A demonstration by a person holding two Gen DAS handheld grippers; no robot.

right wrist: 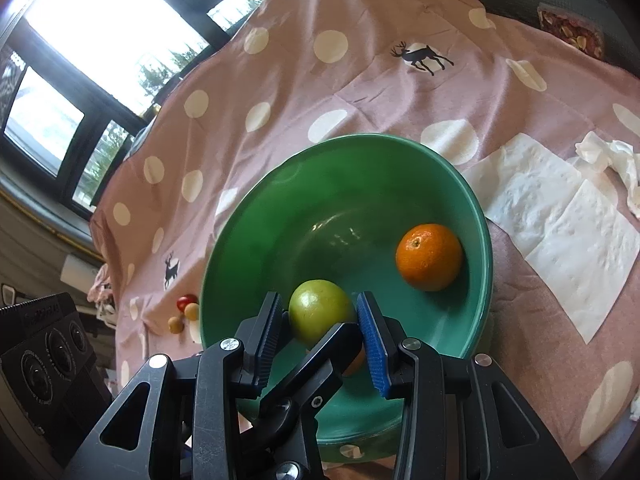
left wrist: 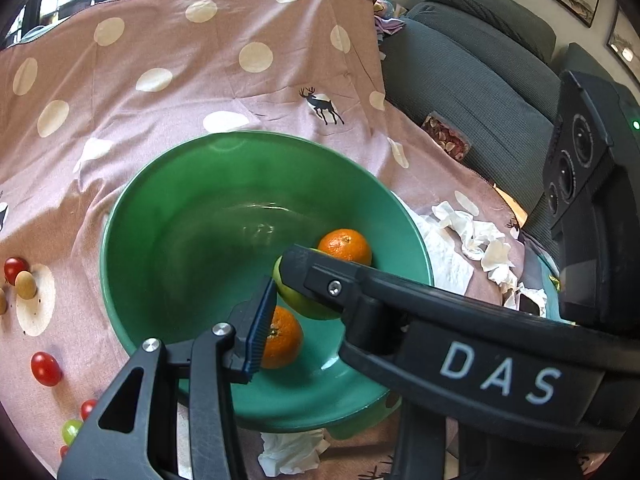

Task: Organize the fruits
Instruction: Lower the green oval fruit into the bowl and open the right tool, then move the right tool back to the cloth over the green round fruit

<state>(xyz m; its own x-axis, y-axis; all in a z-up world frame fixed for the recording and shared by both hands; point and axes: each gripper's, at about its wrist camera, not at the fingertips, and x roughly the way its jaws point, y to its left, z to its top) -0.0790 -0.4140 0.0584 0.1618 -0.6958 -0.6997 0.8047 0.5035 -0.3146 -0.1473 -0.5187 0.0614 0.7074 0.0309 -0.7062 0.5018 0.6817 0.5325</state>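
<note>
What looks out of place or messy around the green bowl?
Crumpled tissues lie on the dotted cloth beside the green bowl, another at its near edge. Cherry tomatoes and a green grape sit loose on the cloth, not in the bowl.

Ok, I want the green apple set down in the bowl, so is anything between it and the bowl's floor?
Yes. The green apple is between the right gripper's pads and already over the green bowl. However, the near orange lies right beneath it on the bowl's floor.
</note>
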